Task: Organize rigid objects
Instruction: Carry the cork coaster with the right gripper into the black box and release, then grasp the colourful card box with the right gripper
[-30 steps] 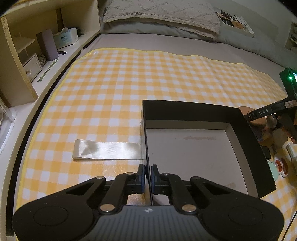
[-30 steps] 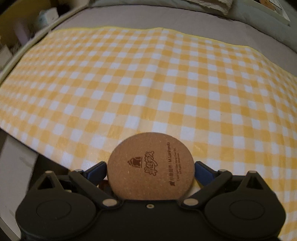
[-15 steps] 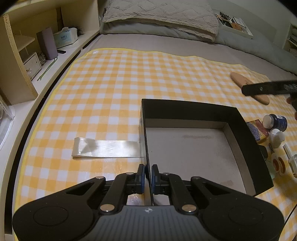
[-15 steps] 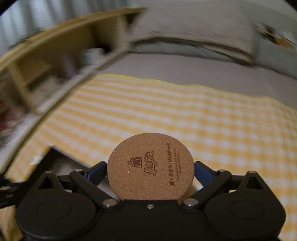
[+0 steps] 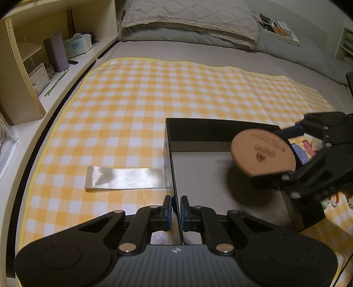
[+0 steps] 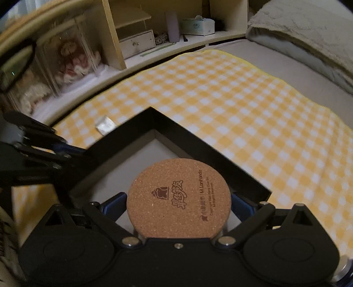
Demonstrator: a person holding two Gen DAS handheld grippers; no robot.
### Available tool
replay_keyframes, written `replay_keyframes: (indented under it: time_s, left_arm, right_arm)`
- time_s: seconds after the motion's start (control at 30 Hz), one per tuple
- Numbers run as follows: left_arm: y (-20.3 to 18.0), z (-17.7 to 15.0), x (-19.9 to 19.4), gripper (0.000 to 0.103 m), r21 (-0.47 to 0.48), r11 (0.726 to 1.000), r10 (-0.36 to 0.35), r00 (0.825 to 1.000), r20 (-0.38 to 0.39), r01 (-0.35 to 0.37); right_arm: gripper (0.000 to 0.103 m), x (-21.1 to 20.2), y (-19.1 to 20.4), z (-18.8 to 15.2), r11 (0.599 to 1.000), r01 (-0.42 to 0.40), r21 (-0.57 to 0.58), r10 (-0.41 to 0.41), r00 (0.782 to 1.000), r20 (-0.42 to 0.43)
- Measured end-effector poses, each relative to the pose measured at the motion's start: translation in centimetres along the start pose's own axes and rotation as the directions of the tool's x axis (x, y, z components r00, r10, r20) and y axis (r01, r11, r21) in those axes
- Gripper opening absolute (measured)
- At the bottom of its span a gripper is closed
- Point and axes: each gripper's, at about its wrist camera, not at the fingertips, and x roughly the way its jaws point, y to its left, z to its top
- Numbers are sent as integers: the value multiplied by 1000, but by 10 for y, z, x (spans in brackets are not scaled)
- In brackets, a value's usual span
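Now the left gripper [image 5: 175, 206] has its two blue-padded fingers pressed together on the near left wall of the black box [image 5: 187, 130], pinching that thin wall between them. This open, shallow box has a pale grey floor and sits on the yellow-and-white checked cloth [image 5: 154, 92] spread over the bed. A strip of clear tape [image 5: 124, 177] lies flat on the cloth, touching the outside of the box's left wall. The right gripper [image 6: 179, 204] clamps a round cork coaster [image 6: 179, 198] by its edges, printed face up, fingers spread just wide enough to grip it on both sides. In the left wrist view the coaster [image 5: 263, 152] is held over the right part of the box, tilted a little, above the floor and apart from it; it looks blurred there, so how high it sits is hard to judge. Past the box's right wall, a few small colourful items show partly behind the right gripper [image 5: 293, 152], too hidden to name. A pillow [image 5: 189, 19] lies at the head of the bed, and a tissue box [image 5: 77, 44] stands on the shelf to the left.
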Motion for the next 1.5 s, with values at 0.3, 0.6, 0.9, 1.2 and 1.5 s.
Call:
replay_keyframes:
  time_s: [0.3, 0.6, 0.9, 1.2, 1.5]
  left_arm:
    - [0, 1, -1, 8, -4, 1000, -2, 1000, 0, 2]
    - [-1, 0, -1, 8, -1, 1000, 9, 1000, 2, -9]
    - [-2, -1, 0, 8, 4, 1000, 19, 1000, 1, -19]
    - [-2, -2, 0, 8, 10, 1000, 22, 1000, 2, -22]
    - [-2, -3, 0, 8, 10, 1000, 22, 1000, 2, -22]
  right_arm:
    - [103, -20, -28, -3, 995, 62, 79, -64, 998, 25]
    - [103, -48, -31, -5, 987, 44, 156, -51, 998, 38]
    - [103, -92, -57, -9, 951, 59, 304, -102, 987, 127]
    - [103, -109, -116, -39, 842, 186, 506, -249, 967, 59]
    - [103, -101, -168, -87, 727, 219, 651, -228, 971, -73]
